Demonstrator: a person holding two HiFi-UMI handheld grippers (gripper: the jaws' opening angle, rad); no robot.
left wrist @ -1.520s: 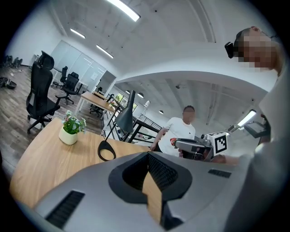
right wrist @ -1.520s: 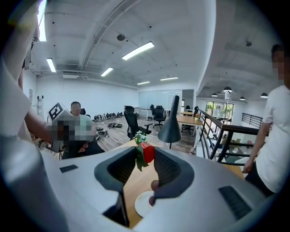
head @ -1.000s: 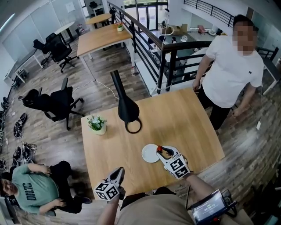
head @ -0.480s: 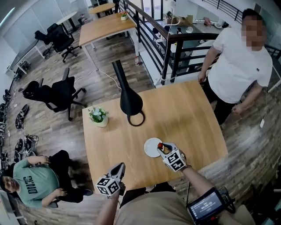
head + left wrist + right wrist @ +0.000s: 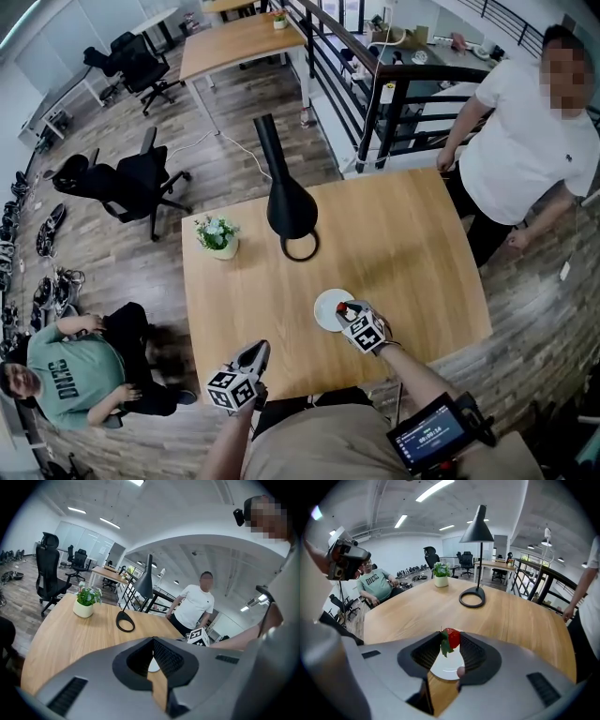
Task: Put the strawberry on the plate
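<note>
Strawberry [image 5: 453, 637] lower over plate [image 5: 445, 668]; lamp [image 5: 477, 527] beyond

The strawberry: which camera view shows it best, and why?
The right gripper view: the strawberry shows large, held in the right gripper, with the plate behind. The head view shows a tiny red speck; the left gripper view, none.

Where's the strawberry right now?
The red strawberry is pinched between the right gripper's fingers, over the small white round plate near the wooden table's front edge, right of centre in the head view.
</note>
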